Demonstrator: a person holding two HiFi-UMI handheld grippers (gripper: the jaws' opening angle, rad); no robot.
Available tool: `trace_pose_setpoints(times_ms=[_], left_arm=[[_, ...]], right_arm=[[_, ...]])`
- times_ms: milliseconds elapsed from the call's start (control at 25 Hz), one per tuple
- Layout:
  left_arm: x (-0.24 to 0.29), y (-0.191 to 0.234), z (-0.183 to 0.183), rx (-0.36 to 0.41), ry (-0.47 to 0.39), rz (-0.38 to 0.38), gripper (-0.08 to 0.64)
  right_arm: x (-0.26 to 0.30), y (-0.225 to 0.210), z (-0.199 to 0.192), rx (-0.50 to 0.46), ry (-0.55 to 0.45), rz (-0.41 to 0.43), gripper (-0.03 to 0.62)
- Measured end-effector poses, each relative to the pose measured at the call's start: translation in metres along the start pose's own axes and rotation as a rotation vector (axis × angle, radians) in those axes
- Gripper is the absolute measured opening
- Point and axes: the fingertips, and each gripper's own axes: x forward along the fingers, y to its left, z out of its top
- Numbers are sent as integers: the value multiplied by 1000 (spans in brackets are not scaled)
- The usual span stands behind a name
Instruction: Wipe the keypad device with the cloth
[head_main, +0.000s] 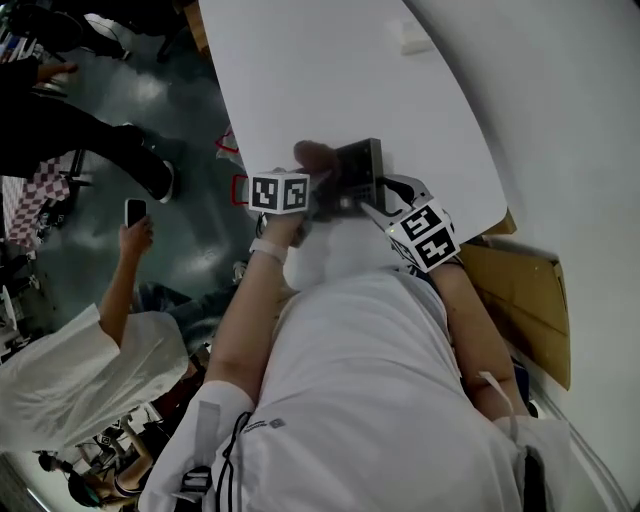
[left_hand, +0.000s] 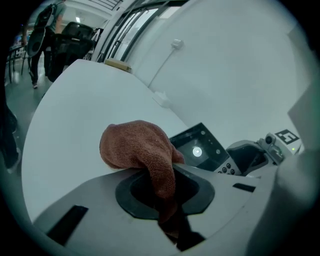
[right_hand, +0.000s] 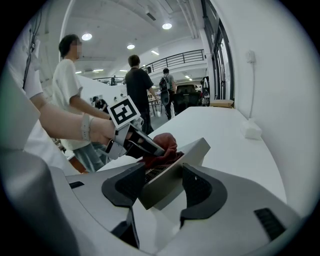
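1. Head view looked steeply down past the person's chest to both tools, held over the near edge of the white worktop (head_main: 330, 80).
2. The left gripper (head_main: 312, 190) was on the left there, its marker cube showing. Its jaws were closed on a reddish-brown cloth (head_main: 314, 156).
3. Left gripper view made that plain: the cloth (left_hand: 142, 150) bunched in a lump beyond the jaws, with a tail of it pinched between the dark pads.
4. The right gripper (right_hand: 167, 189) had its jaws clamped on the keypad device (right_hand: 172, 175), one pad on each side, holding it tilted with its far end raised. I could not tell whether its lower end touched the worktop.
5. From the head view, the keypad device (head_main: 358, 168) sat between the two tools, close to the near edge, dark face upward.
6. In the right gripper view the cloth (right_hand: 162, 146) lay against the far end of the device's face, with the left gripper (right_hand: 134, 141) just behind it.
7. Left gripper view showed the device (left_hand: 200, 150) beside the cloth, its dark screen carrying one bright spot and small buttons below.
8. A small white block (right_hand: 250, 130) rested by the worktop's wall-side edge, well apart from the work.
9. A bystander (head_main: 90, 370) stood on the floor off the left edge, holding up a phone (head_main: 135, 212).
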Motion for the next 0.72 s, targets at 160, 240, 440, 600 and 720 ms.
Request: trace_pose_setpoints(times_ms=[160,240,440,600,720], left_arm=[[-7,-29,27,11,-57,-77,54],[-9,-53,43,17,-91,-144,54],[-4,-99,72,39,-111,-268,54],[6,-103,72,35,-90,-263,54],[12,-97,66,12,-86,-248,54]], right_arm=[[-1,0,-1,-9,12,-9,244],[-2,1,0,-10,10,-9,244],[-2,1,1,-15,17,-7,244],[-2,1,2,-18,29,-8,244],[-2,1,1,-25,44,-9,244]])
